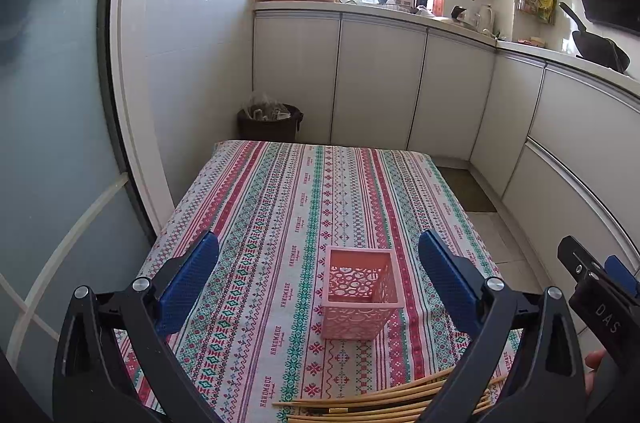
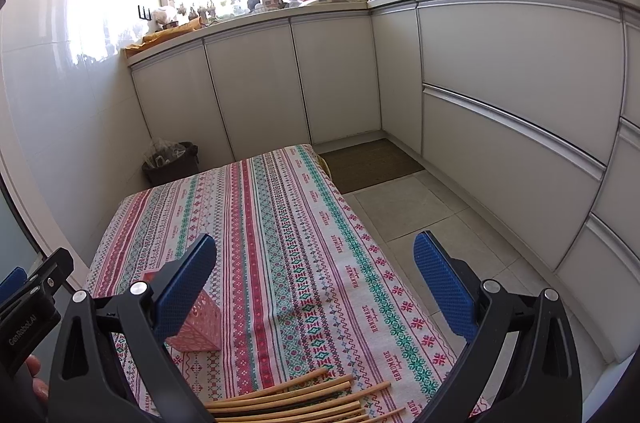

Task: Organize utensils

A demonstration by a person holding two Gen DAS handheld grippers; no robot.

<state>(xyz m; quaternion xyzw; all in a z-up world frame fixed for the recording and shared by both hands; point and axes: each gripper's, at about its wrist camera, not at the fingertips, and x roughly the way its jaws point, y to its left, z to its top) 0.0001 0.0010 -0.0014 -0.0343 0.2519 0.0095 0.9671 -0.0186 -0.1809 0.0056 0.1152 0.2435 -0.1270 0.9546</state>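
While both claws hang wide and empty, the chopsticks (image 2: 296, 397) lie fanned at the surface's (image 1: 280, 191) near edge, long axes crosswise, just below the right claw (image 2: 316, 287), likely the nearer one. The left claw (image 1: 320, 283) faces the holder (image 1: 356, 297), a pink perforated plastic box, upright mid-surface. The sticks look like slim, smooth bamboo.

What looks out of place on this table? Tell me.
The chopsticks lie loose and fanned out on the tablecloth at the near edge, not in the pink holder, which stands upright and looks empty. Both claws, left and right, are open.
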